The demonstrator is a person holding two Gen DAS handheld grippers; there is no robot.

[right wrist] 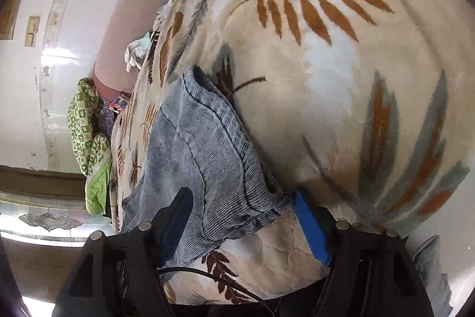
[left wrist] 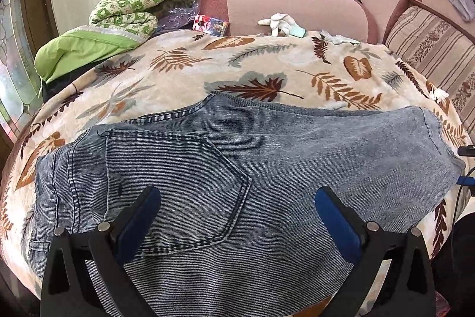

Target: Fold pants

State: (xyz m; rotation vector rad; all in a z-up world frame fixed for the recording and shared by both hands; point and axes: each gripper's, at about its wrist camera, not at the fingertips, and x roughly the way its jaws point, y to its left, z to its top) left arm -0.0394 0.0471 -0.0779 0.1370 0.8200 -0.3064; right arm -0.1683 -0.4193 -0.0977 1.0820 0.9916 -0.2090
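Blue denim pants (left wrist: 237, 168) lie flat on a leaf-patterned blanket (left wrist: 237, 64), waist at the left, back pocket facing up, leg ends at the right. My left gripper (left wrist: 237, 198) is open just above the pants, one finger on each side of the back pocket. In the right wrist view the leg hem end of the pants (right wrist: 207, 144) lies on the blanket (right wrist: 341, 79). My right gripper (right wrist: 242, 204) is open, its fingers straddling the hem corner, not closed on it.
A green quilt (left wrist: 133, 5) and a green pillow (left wrist: 77, 49) sit at the back left. White gloves (left wrist: 279, 21) and a small red box (left wrist: 210, 25) lie by the pink sofa back (left wrist: 297, 8). A striped cushion (left wrist: 430, 49) is at the right.
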